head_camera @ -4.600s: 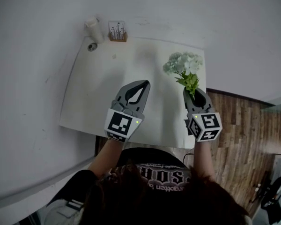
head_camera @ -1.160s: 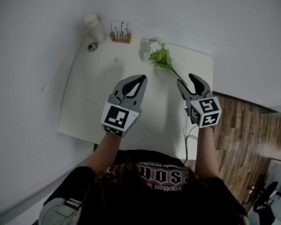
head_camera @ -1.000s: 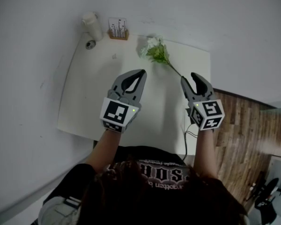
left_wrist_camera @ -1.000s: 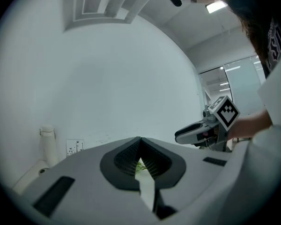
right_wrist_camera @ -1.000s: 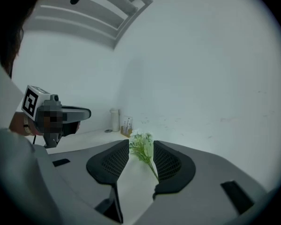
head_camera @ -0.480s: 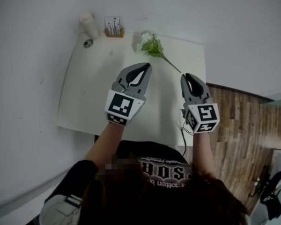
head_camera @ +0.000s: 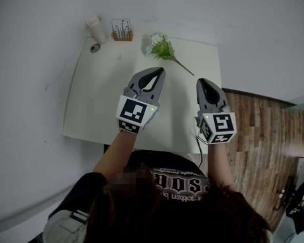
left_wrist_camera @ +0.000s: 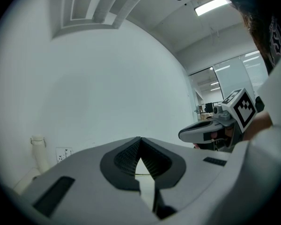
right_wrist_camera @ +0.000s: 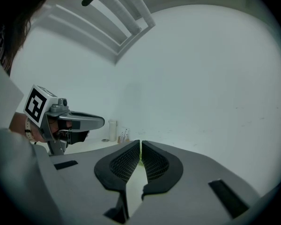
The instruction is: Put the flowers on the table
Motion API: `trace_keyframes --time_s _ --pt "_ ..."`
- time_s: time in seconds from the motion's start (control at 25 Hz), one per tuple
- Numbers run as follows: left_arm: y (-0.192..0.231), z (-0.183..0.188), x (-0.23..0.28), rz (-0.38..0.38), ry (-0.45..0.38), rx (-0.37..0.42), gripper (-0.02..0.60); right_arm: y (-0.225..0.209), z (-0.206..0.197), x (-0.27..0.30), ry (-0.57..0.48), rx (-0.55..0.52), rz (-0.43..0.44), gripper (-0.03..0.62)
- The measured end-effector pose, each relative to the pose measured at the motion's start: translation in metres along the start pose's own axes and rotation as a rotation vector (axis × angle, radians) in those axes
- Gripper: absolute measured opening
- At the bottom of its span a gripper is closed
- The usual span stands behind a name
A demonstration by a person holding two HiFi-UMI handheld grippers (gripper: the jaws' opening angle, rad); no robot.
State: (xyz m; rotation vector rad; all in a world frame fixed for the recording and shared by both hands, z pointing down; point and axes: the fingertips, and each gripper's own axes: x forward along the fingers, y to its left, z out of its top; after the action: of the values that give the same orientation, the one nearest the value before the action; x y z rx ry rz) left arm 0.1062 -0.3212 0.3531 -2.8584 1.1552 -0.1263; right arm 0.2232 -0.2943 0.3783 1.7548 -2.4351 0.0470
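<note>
Flowers (head_camera: 159, 45), white-bloomed and green-stemmed, lie on the table (head_camera: 99, 103); left gripper (head_camera: 159, 70) jaws shut, right gripper (head_camera: 202, 81) jaws just closed, both empty.

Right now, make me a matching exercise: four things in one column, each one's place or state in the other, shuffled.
1. flowers
2. white cylinder
3. card stand
4. left gripper

A. shut, empty, above the table
B. by the table's far left corner
C. lying flat near the far edge
D. upright at the far edge, beside the cylinder

Pairs: 1-C, 2-B, 3-D, 4-A
</note>
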Motion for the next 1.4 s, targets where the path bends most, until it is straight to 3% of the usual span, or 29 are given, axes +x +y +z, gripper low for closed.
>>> trace_keyframes --time_s 1.4 --pt "-0.004 -0.003 -0.003 0.006 0.002 0.0 -0.002 -0.006 0.011 -0.016 -0.05 -0.027 -0.027 0.031"
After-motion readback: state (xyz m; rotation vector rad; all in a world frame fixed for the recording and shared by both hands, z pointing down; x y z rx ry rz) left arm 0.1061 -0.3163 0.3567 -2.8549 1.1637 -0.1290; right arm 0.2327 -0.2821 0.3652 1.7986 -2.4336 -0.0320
